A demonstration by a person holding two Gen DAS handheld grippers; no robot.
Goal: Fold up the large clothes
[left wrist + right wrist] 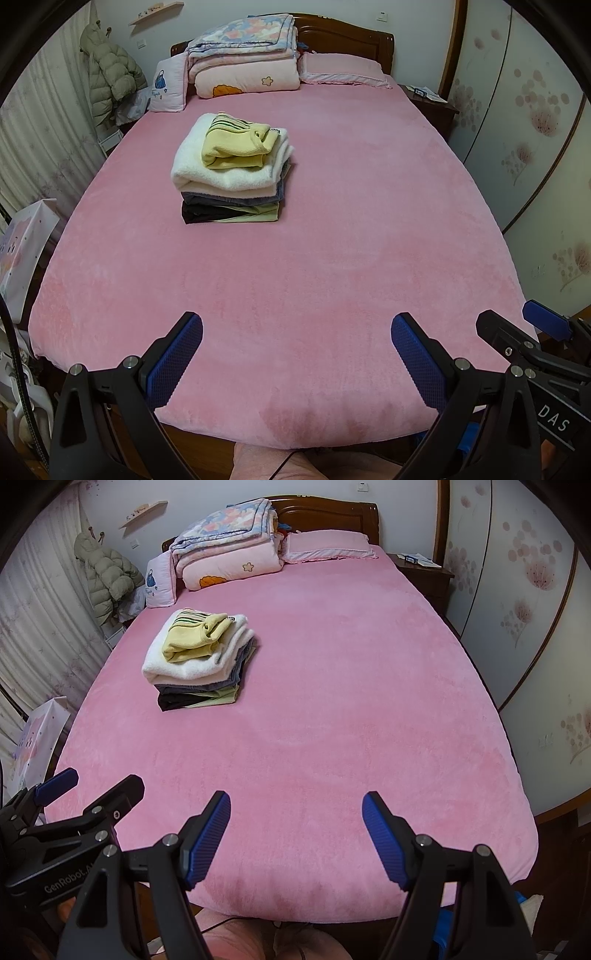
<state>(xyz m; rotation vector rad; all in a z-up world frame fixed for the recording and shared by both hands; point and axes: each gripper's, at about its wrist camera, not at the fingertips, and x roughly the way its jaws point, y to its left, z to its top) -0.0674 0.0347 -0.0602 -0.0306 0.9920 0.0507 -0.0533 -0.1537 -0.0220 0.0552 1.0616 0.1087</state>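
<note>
A stack of folded clothes [231, 168] sits on the pink bed [332, 258], left of the middle: a yellow garment on top, a white fleece, blue-grey denim, then black and pale green pieces. It also shows in the right wrist view [199, 657]. My left gripper [295, 332] is open and empty above the foot of the bed. My right gripper [295, 808] is open and empty beside it, over the pink bed [351, 720]. The right gripper also shows at the right edge of the left wrist view [517, 328]; the left gripper shows at the left of the right wrist view [96, 782].
Folded quilts [243, 55] and a pink pillow [343, 68] lie at the wooden headboard. A puffer jacket [110, 74] hangs left by the curtain. A nightstand [428, 99] and wardrobe doors [535, 129] stand right. A white bag [26, 251] leans at the bed's left.
</note>
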